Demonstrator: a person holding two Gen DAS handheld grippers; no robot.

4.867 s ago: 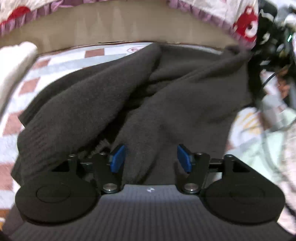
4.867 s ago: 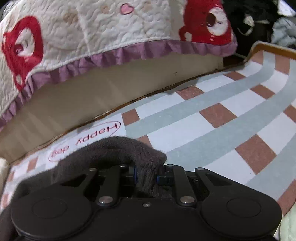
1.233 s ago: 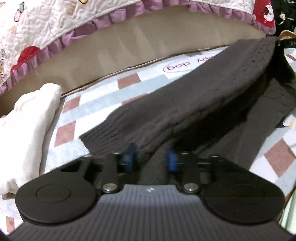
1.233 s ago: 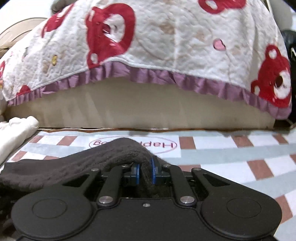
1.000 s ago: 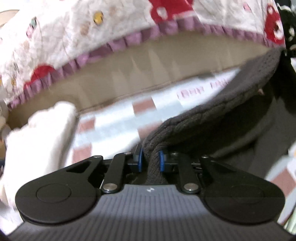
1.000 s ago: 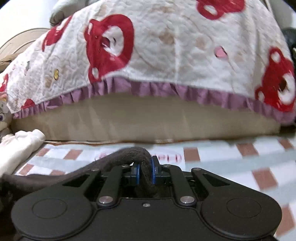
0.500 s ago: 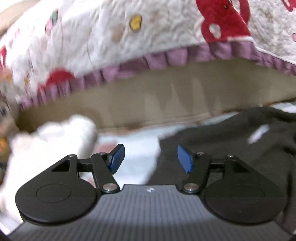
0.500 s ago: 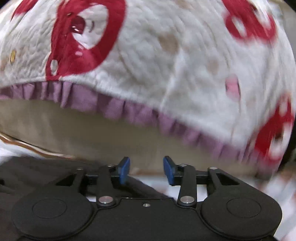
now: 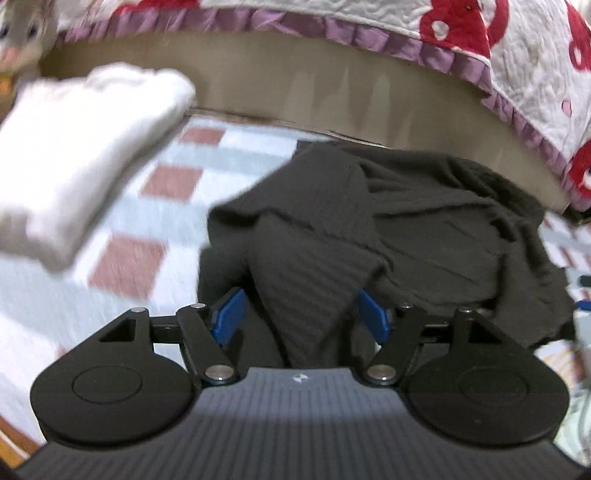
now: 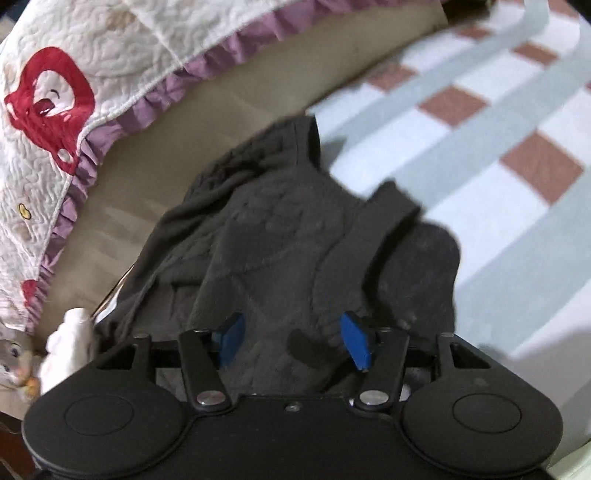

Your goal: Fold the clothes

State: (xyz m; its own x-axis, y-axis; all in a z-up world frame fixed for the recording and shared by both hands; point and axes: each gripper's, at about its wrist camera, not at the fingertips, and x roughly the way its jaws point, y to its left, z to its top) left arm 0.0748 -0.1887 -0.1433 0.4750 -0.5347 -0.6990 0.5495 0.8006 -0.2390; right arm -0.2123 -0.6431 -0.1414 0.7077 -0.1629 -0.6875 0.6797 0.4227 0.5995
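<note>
A home bedroom, seen low down at floor level beside a bed.

A white quilted bedspread with red cartoon bears and a purple ruffled hem (image 9: pixel 436 44) hangs over a plain beige bed base (image 9: pixel 332 85), which meets a soft floor mat checked in white, pale grey-blue and brick red (image 10: pixel 491 155). On the mat lie a crumpled dark grey knitted sweater (image 9: pixel 424 229) and a folded white fleecy garment (image 9: pixel 77 155). A grey plush toy with big eyes (image 9: pixel 22 33) sits at the bed's corner. Bedding, laundry and a soft toy all point to a lived-in domestic room.
</note>
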